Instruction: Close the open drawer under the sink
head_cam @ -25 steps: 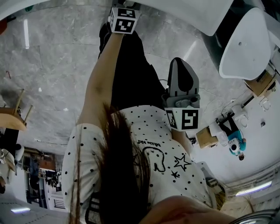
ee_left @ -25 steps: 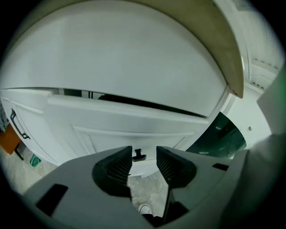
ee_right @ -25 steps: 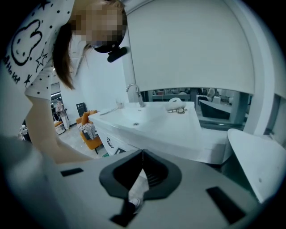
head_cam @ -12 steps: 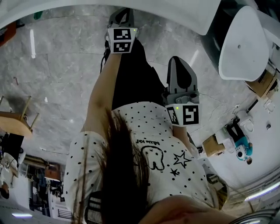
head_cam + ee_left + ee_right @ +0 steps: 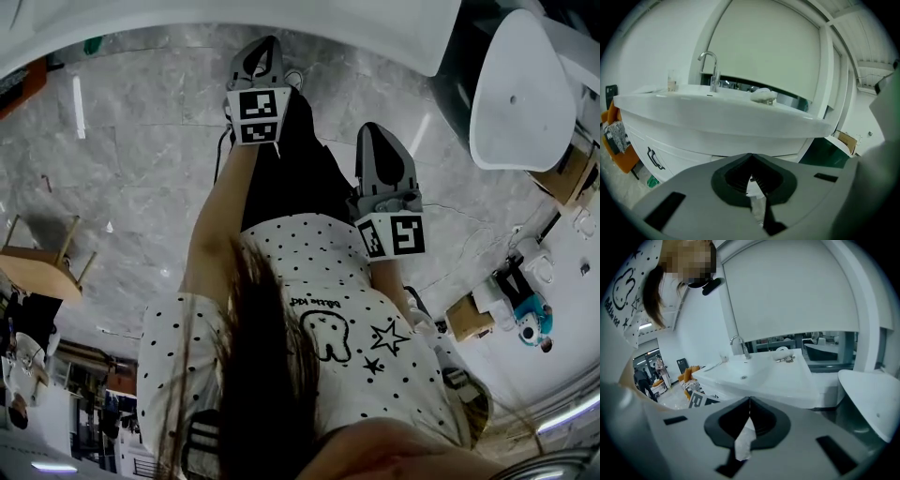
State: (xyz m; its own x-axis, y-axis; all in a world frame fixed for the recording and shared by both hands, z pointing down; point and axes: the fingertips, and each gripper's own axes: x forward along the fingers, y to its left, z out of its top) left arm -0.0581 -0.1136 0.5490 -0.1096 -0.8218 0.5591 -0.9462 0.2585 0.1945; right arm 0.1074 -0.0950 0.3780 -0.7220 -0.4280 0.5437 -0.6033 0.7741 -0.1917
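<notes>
Well short of the sink (image 5: 717, 110), both grippers are held out in front of the person, above a grey marble floor (image 5: 131, 169). In the head view the left gripper (image 5: 262, 54) is seen further forward, just below the sink's white rim, and the right gripper (image 5: 381, 141) is seen nearer the dotted white shirt (image 5: 347, 328).

The jaws of the left gripper (image 5: 751, 161) are brought together at their tips, and nothing is held between them. The jaws of the right gripper (image 5: 749, 404) are likewise closed tip to tip and empty. Neither gripper is touching the sink or the cabinet.

From the left gripper view the sink is seen from slightly below. A curved tap (image 5: 711, 70) is mounted at the back of the sink, a clear cup (image 5: 671, 80) is set to the left of the tap, and a small white object (image 5: 763, 95) is lying on the rim to its right. Under the sink, the rounded white cabinet (image 5: 679, 152) is shown with a dark handle (image 5: 655, 158) on its front. The drawer belongs to this cabinet, but whether it is open cannot be told from these views.

From the right gripper view the same sink (image 5: 759, 373) and tap (image 5: 738, 345) are seen from above.
</notes>
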